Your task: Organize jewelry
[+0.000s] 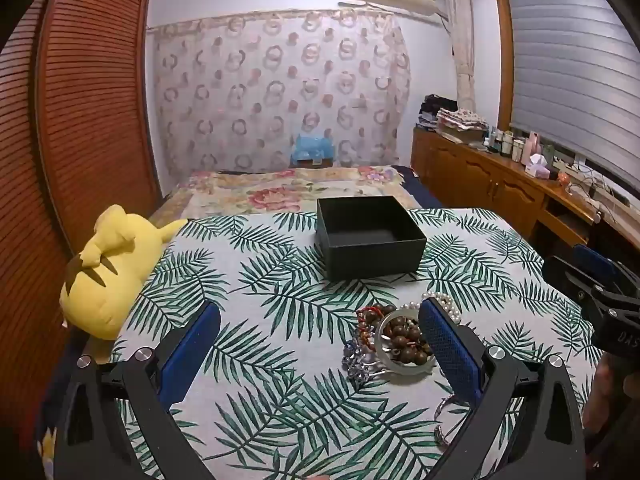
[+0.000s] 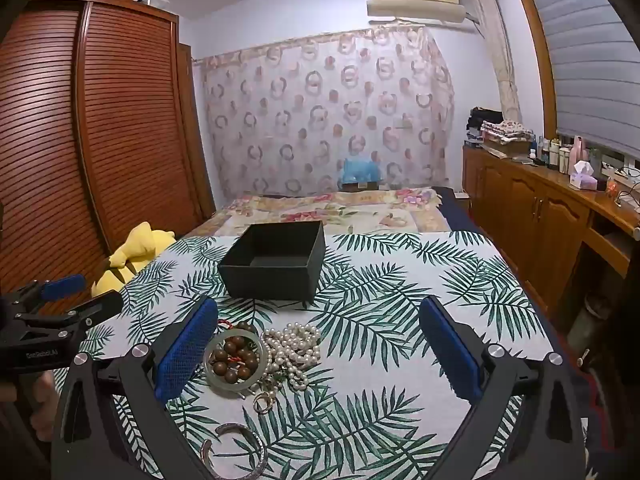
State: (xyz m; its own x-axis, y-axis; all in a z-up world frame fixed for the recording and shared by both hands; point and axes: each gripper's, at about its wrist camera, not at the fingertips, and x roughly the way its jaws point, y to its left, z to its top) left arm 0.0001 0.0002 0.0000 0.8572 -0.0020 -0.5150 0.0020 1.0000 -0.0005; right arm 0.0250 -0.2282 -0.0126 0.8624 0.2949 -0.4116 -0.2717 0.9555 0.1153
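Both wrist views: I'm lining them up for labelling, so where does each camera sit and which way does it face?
Left wrist: on the left gripper, angled down at the jewelry pile; its open blue fingers show, the right gripper at the edge.
Right wrist: on the right gripper, same aim; open fingers, left gripper at the edge.
Shared: black box, leaf-print cloth, yellow plush.

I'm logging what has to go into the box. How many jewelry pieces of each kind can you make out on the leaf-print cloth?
Pale bangle: 1
Brown wooden bead strand: 1
Pearl strand pile: 1
Silver cuff bangle: 1
Small gold ring cluster: 1
Total: 5 clearly seen; the tangle may hide more. Black box: nothing visible inside.
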